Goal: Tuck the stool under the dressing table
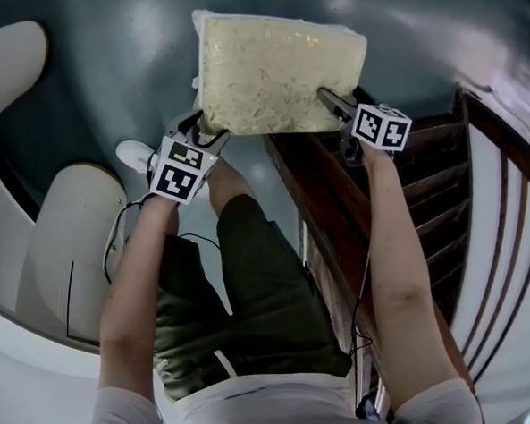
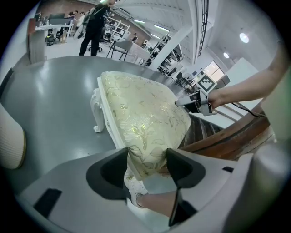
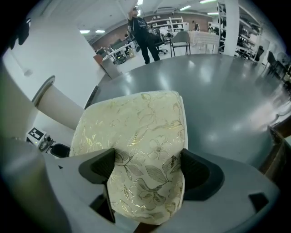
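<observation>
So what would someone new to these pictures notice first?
The cream, gold-flowered stool stands out, top centre in the head view against the grey floor. The left tool and right tool grip its near end, one on each side. Dark wooden furniture, probably the dressing table, runs along its right.

Your stool (image 1: pixel 278 73): cream floral cushion w/ white carved legs, upright on grey floor (image 1: pixel 123 46), one side just beside dark wood dressing table (image 1: pixel 319 201), not tucked under yet.
</observation>
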`<state>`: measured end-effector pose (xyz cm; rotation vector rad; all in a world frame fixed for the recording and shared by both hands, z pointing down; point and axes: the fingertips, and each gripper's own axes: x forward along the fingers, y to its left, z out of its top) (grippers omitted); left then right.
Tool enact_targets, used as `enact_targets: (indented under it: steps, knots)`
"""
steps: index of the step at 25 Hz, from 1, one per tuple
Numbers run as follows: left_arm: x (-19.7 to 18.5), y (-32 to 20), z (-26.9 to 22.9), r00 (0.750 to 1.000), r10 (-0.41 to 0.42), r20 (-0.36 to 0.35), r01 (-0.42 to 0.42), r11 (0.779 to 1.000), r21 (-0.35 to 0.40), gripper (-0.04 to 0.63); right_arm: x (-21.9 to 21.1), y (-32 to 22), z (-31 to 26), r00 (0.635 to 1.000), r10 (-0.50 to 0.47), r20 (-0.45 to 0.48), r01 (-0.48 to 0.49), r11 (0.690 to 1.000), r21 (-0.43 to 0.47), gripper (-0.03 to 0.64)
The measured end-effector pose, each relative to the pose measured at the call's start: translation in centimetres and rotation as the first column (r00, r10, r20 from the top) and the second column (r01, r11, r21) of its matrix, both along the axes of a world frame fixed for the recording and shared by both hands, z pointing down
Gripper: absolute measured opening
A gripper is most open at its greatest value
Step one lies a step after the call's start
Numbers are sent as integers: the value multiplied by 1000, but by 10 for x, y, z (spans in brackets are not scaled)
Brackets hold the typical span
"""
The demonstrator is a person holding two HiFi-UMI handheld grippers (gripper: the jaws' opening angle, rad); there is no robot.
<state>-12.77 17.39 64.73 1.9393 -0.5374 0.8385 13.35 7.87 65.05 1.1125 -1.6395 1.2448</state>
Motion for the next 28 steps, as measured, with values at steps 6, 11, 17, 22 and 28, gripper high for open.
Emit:
enact_targets:
  steps: [6,11,17,22,28]
  knots:
    - [8,-11,9,994,-96,-61,94,995,-31,278,5,-7,0,1000,17,-12,-16,997,73,454]
    - [4,-11,9,990,-128,-54,126,991,-46,278,4,-3,-2,1000,23,-9,-22,996,92,454]
    - [6,-10,15,986,-166,-14,165,986,-37,269,8,0,6,1000,24,1,-24,997,77,449]
    - [7,-11,14,969,-246,13,247,967,-64,255,6,-2,6,999,12,29,-14,999,53,442]
    - [8,-14,10,963,-268,34,270,959,-87,245,5,-4,2,999,18,41,-19,999,43,440]
